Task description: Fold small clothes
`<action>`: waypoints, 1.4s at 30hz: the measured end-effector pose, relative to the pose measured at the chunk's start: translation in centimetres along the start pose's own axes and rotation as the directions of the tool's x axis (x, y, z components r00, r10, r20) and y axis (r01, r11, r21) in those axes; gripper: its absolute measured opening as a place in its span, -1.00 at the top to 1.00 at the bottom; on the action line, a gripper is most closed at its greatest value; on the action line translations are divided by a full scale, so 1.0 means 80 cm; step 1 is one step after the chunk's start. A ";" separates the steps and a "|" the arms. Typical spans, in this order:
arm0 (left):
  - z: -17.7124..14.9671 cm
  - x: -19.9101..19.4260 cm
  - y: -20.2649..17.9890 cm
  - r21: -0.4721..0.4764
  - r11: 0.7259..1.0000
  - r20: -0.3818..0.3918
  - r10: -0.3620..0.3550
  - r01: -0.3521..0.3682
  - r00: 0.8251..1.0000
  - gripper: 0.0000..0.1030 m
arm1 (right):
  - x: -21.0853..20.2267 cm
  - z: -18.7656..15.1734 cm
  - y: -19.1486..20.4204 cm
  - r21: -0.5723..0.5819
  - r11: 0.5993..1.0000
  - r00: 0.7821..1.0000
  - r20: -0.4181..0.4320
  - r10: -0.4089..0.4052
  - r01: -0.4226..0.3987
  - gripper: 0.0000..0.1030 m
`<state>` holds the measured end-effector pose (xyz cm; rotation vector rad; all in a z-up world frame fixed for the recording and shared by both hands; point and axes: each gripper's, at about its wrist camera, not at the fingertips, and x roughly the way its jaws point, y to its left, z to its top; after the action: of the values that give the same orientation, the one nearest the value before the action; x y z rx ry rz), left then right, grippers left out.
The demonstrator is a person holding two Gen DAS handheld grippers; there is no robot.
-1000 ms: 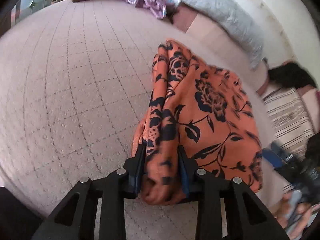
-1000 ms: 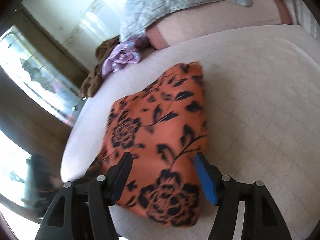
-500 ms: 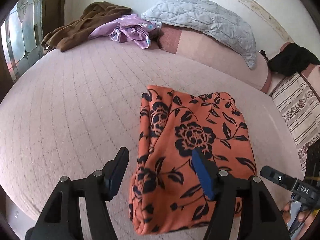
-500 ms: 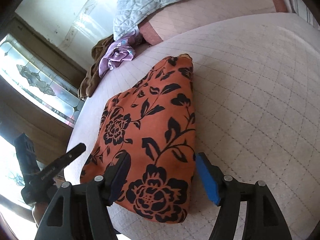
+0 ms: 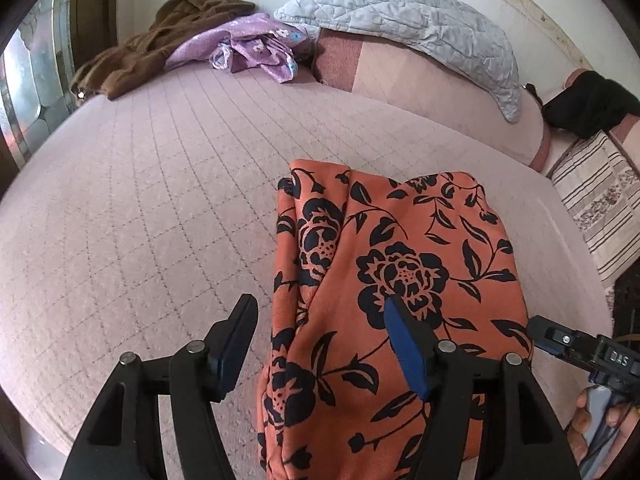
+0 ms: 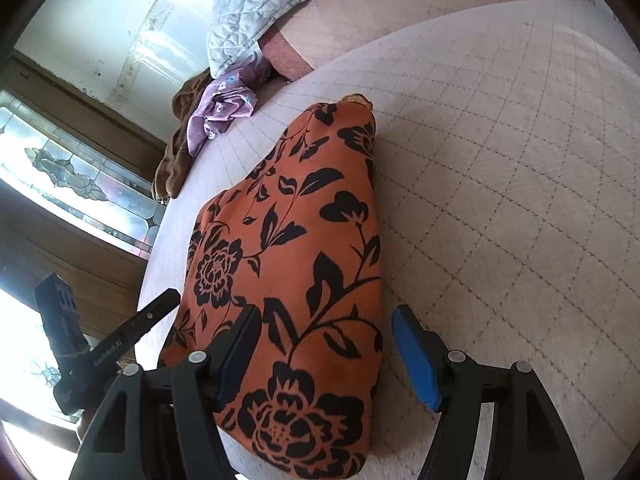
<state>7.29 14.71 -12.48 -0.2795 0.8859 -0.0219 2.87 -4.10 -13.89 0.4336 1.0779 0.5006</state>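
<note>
Orange cloth with a black flower print (image 5: 396,280) lies folded into a rough rectangle near the front edge of the bed (image 5: 140,200), its left side bunched into a doubled ridge. A second ago my left gripper (image 5: 320,344) was clamped on that ridge; half a second ago it had let go, and now its jaws stand wide apart above the near end of the cloth, gripping nothing. My right gripper (image 6: 324,348) has been apart all along, and it hangs over the near right corner of the same cloth, jaws spread, holding nothing. Both have drawn back, so more of the bed shows.

I take this release to mean the fold is laid and this piece is about done, though the left ridge looks lumpy and may want a smoothing pass.

Farther off, at the far left of the bed, a purple flowered garment (image 5: 256,46) lies crumpled beside a brown one (image 5: 160,52). Those are likely next. A grey quilted pillow (image 5: 404,20) rests along the far side, and a black item (image 5: 592,100) sits at the far right.
</note>
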 end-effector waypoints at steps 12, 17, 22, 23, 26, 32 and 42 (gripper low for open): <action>-0.005 0.055 0.029 -0.110 0.977 -0.104 -0.194 0.182 0.976 -0.29 | 0.064 0.039 -0.016 0.044 0.997 0.994 -0.093 0.063 -0.059 -0.37; -0.008 0.056 0.041 -0.141 0.964 -0.121 -0.244 0.227 0.962 0.22 | 0.076 0.042 -0.006 0.016 0.998 0.993 -0.103 0.056 -0.054 0.04; -0.008 0.023 0.034 -0.103 0.971 -0.084 -0.224 0.215 0.971 0.42 | 0.060 0.044 0.021 -0.080 0.996 0.996 -0.090 0.021 -0.028 0.21; -0.007 0.014 0.030 -0.100 0.969 -0.073 -0.232 0.225 0.970 0.44 | 0.054 0.046 0.026 -0.091 0.995 0.996 -0.081 0.025 -0.033 0.23; 0.001 -0.011 0.009 -0.077 0.964 -0.032 -0.256 0.253 0.966 0.44 | 0.029 0.054 0.043 -0.158 0.987 0.999 -0.038 0.011 -0.017 0.23; 0.028 -0.028 -0.015 -0.007 0.952 0.020 -0.306 0.306 0.952 0.43 | -0.039 0.109 0.014 -0.160 0.987 0.997 0.075 0.016 -0.004 0.23; -0.003 0.057 0.022 -0.018 0.978 -0.188 -0.207 0.207 0.960 0.00 | -0.015 0.150 -0.126 0.037 0.988 0.988 0.034 -0.154 0.153 -0.02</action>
<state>9.80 15.72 -16.53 -0.3723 1.0418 -0.2474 15.05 -14.05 -13.79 0.3851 1.0761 0.3373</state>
